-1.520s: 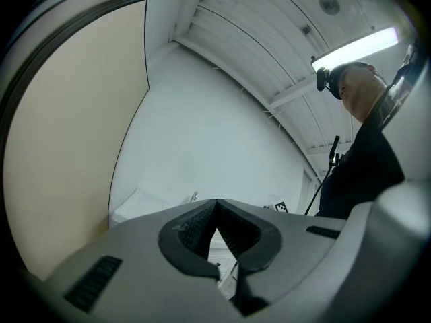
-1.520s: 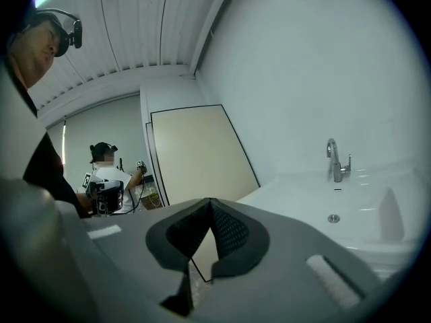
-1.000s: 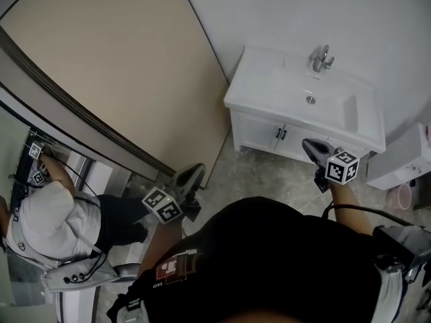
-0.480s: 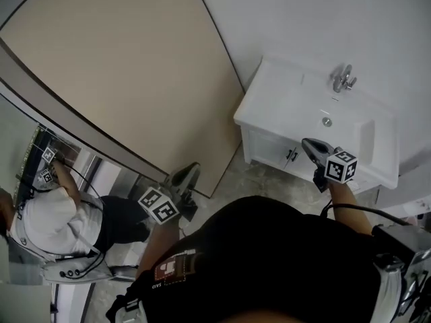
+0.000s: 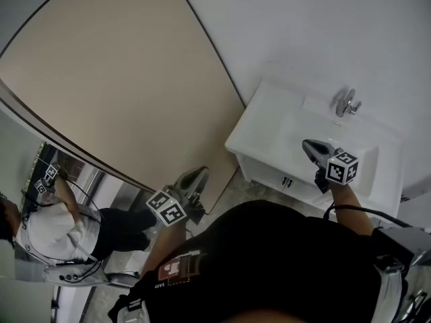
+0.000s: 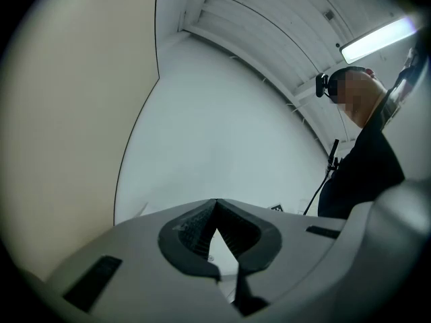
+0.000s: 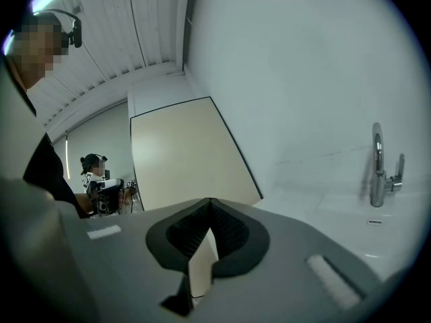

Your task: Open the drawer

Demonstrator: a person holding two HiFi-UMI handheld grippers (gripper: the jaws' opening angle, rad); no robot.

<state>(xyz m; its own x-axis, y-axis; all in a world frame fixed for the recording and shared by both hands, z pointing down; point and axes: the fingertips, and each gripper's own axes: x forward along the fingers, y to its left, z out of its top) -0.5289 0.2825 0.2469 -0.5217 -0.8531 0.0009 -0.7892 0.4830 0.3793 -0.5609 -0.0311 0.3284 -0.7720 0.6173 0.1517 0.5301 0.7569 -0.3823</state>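
The beige partition (image 5: 121, 93) stands close beside the vanity (image 5: 259, 123) at its left corner, leaving me only a narrow strip of floor (image 5: 234, 191) between. Above the basin my right tool (image 5: 308, 145) has open air; the faucet (image 5: 347, 103) stands well behind it.

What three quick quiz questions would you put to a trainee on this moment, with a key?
1. True or false: the right gripper is clamped on a handle of the vanity cabinet.
2. Where does the faucet stand? A at the back edge of the sink; B at its front edge; C on the floor.
3. Fill in: the jaws of the left gripper are ____, with nothing between them.

Key
1. False: it is shut on nothing, above the sink.
2. A
3. shut
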